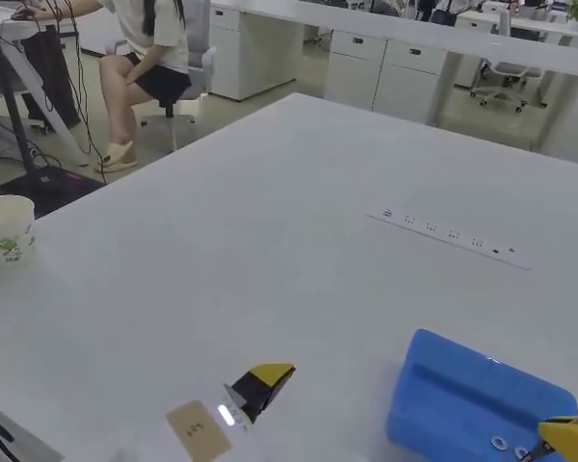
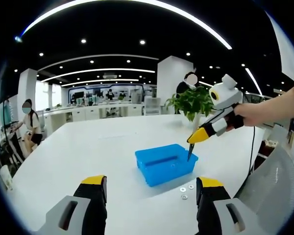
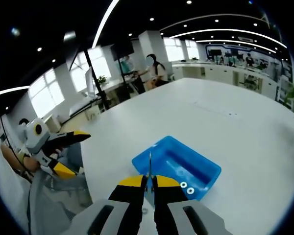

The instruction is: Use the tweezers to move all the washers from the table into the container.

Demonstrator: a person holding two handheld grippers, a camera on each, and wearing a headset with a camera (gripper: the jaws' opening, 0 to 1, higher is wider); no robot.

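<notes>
"Where are the small silver washers (image 2: 184,189) lying?"

"On the white tabletop (image 2: 88,147), just beside the blue plastic container (image 2: 159,169), below the down-pointing thin steel tweezers (image 2: 189,152)."

"Which gripper is sitting nearer?"

"The right gripper (image 2: 192,141), fingers (image 3: 132,182) clamping the tweezers. The left gripper (image 2: 151,182) is hanging back, fingers (image 2: 94,180) spread, gripping nothing."

Left tongs (image 2: 152,182) gape; right tongs (image 3: 149,179) pinch tweezers (image 3: 150,164).
</notes>
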